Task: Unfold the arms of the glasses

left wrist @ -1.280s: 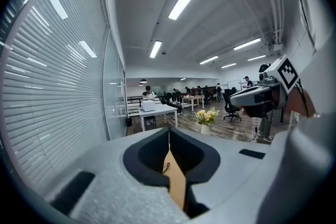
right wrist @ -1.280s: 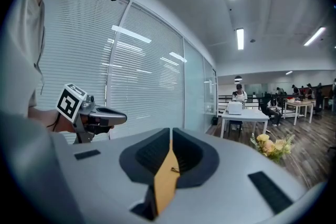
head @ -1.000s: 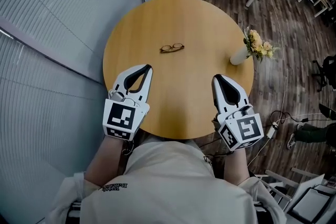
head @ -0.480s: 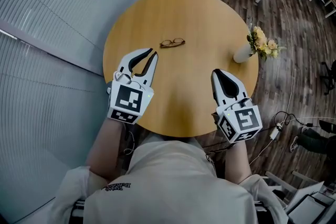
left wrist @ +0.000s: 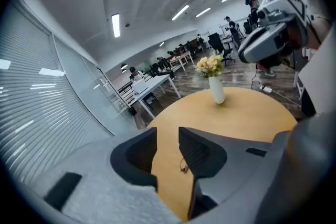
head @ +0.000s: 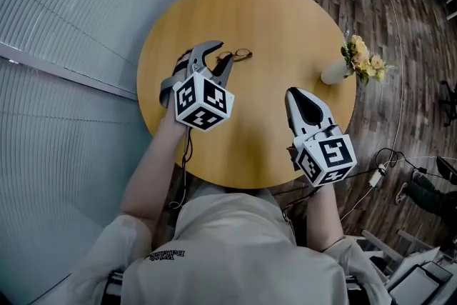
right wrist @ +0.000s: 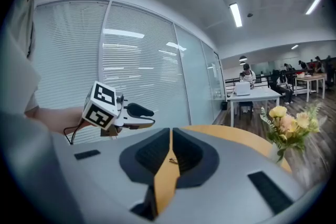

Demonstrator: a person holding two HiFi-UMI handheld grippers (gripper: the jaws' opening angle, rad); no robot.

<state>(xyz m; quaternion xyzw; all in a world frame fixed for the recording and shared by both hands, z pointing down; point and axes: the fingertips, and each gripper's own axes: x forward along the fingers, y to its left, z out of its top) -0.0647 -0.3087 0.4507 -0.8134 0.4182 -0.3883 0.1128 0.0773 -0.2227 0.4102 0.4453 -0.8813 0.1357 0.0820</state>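
While the glasses [head: 235,54] lie on the round wooden table [head: 285,11], the head view shows the left gripper [head: 216,58] just beside them, its jaws having just been opening. The right gripper [head: 295,96] sits nearer the person, jaws pressed together. The shirt [head: 228,253] print is too small to read.

Left gripper view: the jaws are spread, with the glasses [left wrist: 183,165] lying on the table beyond the gap, ungripped. A vase [left wrist: 216,91] of flowers stands farther off.

Right gripper view: the jaws meet at their tips, empty. The left gripper's cube [right wrist: 100,105] bears black-and-white square markers.
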